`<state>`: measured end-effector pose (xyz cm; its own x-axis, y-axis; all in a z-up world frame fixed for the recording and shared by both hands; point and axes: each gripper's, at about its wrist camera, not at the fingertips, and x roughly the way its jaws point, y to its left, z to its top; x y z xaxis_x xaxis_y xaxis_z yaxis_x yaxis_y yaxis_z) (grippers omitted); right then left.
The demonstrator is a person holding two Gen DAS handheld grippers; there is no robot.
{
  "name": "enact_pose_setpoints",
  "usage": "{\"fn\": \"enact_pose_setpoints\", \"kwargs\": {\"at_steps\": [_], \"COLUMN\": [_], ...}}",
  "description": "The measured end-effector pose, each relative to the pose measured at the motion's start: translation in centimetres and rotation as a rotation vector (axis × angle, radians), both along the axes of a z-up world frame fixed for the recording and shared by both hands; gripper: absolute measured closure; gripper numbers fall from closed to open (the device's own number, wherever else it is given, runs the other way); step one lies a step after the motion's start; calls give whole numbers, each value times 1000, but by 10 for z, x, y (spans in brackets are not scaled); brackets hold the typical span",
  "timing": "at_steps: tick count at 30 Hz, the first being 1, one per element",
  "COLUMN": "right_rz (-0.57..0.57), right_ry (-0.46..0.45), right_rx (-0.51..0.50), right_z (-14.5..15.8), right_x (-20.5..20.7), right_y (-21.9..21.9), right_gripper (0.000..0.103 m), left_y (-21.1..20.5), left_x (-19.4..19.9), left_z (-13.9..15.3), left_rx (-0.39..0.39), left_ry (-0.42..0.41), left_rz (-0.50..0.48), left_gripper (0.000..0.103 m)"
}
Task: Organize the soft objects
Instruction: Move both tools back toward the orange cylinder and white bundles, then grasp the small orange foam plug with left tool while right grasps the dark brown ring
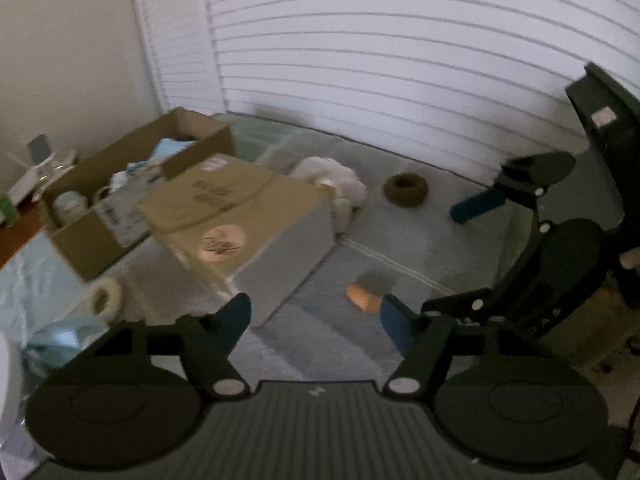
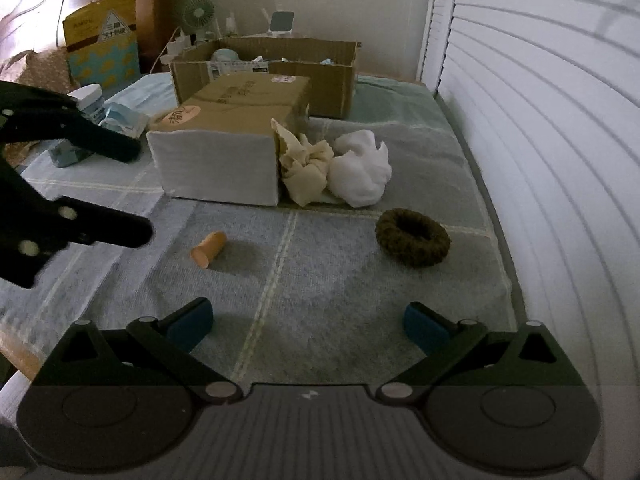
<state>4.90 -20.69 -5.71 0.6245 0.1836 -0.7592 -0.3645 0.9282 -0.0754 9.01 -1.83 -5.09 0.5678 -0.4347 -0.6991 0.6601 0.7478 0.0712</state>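
Note:
On the grey-blue bed cover (image 2: 320, 280) lie a small orange soft piece (image 2: 208, 249), a dark brown fuzzy ring (image 2: 413, 242), a cream crumpled cloth (image 2: 306, 170) and a white crumpled cloth (image 2: 362, 168) beside a closed cardboard box (image 2: 228, 136). My right gripper (image 2: 308, 322) is open and empty, low over the cover. My left gripper (image 1: 316, 316) is open and empty; the orange piece (image 1: 363, 300) lies just ahead of its right fingertip. In the left wrist view the ring (image 1: 406, 190) and white cloth (image 1: 332, 180) lie farther off. A cream ring (image 1: 106, 298) lies left.
An open cardboard box (image 2: 280, 68) with mixed items stands behind the closed one. Blue packets (image 2: 120, 118) lie at left. White slatted blinds (image 2: 540, 140) run along the right side. A bedside shelf with a small fan (image 2: 199, 12) is at the back.

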Motion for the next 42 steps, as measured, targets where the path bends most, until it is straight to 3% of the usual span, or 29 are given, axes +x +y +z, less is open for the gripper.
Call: {"fn": "enact_pose_setpoints", "kwargs": {"at_steps": [6,11,17,23,26,31,39,42], "right_rz": [20,24,25,31,31,6,-124,-144], "right_ry": [6,2,-3,-5,-10,-2,-30,-30], "right_rx": [-3,-1,1,4,5,-5,-14,-11], "right_z": [2,1,0,1,1,2,4,1], "right_x": [-3,-3,-4,-5,-5,-4,17,28], "right_y": [-4,-3,-4,-5,-5,-4,-12,-13], "right_gripper": [0,0,0,0,0,0,0,8], "left_y": [-18,-27,-34,-35,-36,-29,0,9], "left_x": [10,17,25,26,22,17,11,10], "left_z": [-13,-22,-23,-22,-22,-18,-14,-15], "left_rx": [45,72,46,13,12,-3,-57,-67], "left_ry": [30,50,58,88,80,88,117,126], "left_rz": [-81,-108,-119,-136,-139,-86,74,111], "left_gripper": [53,56,60,80,81,81,81,81]}}
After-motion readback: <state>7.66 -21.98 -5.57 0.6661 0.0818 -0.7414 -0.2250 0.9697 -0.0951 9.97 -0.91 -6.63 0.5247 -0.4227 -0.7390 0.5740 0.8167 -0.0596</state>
